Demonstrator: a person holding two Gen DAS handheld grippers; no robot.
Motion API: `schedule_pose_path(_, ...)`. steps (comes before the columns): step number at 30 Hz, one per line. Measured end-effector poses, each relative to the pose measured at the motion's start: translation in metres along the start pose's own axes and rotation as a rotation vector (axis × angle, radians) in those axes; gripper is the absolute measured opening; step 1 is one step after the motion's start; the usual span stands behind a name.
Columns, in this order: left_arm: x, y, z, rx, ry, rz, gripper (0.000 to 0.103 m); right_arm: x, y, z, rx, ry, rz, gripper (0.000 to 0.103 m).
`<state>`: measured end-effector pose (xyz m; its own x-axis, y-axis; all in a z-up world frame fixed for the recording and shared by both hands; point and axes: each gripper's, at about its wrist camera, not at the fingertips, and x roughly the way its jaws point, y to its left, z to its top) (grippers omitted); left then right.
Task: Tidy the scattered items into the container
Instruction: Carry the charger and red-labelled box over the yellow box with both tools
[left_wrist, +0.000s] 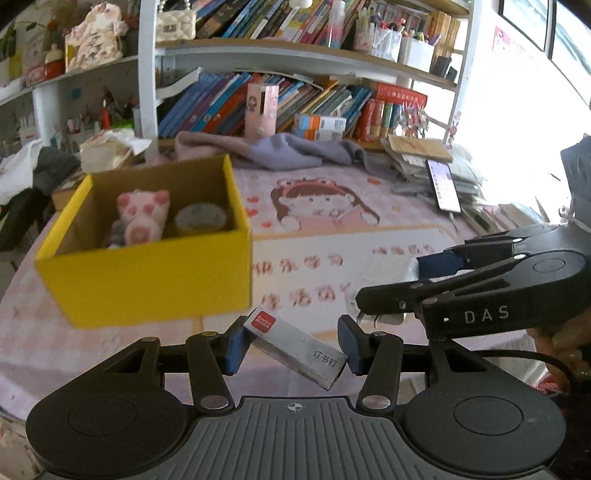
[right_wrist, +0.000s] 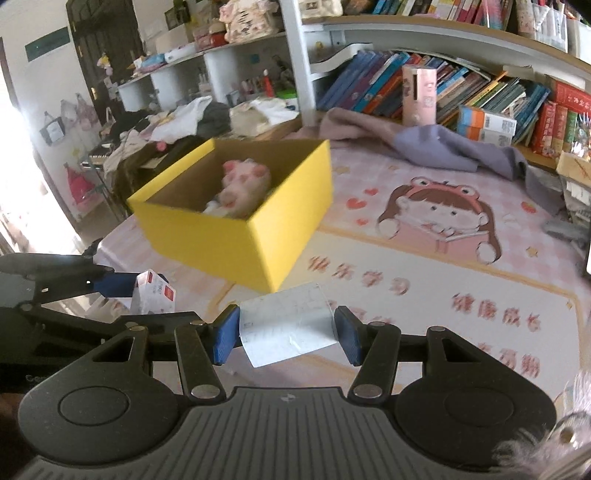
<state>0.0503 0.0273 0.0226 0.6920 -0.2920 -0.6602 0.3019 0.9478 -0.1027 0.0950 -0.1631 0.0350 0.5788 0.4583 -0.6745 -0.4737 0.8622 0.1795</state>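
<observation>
A yellow cardboard box (left_wrist: 155, 284) stands on the pink desk mat; it also shows in the right wrist view (right_wrist: 221, 240). Inside it lie a pink plush toy (left_wrist: 144, 216) and a tape roll (left_wrist: 200, 218). My left gripper (left_wrist: 291, 345) is shut on a grey staple box (left_wrist: 295, 341) with a red label, held diagonally above the mat; the staple box also shows in the right wrist view (right_wrist: 155, 291). My right gripper (right_wrist: 288, 334) is shut on a white packet (right_wrist: 288, 328), which shows in the left wrist view (left_wrist: 391, 267) too.
A purple-grey cloth (left_wrist: 295, 149) lies at the back of the mat. A phone (left_wrist: 443, 184) rests on a paper stack at the right. Bookshelves (left_wrist: 295, 96) line the back. Clothes (right_wrist: 184, 118) pile on the left.
</observation>
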Motion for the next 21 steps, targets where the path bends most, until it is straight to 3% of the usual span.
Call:
schedule_pose_path(11, -0.043, 0.037, -0.035, -0.052, -0.002, 0.008, 0.05, -0.002, 0.071, -0.024, -0.011, 0.036, 0.021, 0.053)
schedule_pose_path(21, -0.062, 0.059, -0.05, -0.102, -0.021, 0.022, 0.05, 0.001, 0.102, -0.027, -0.044, 0.055, 0.038, 0.053)
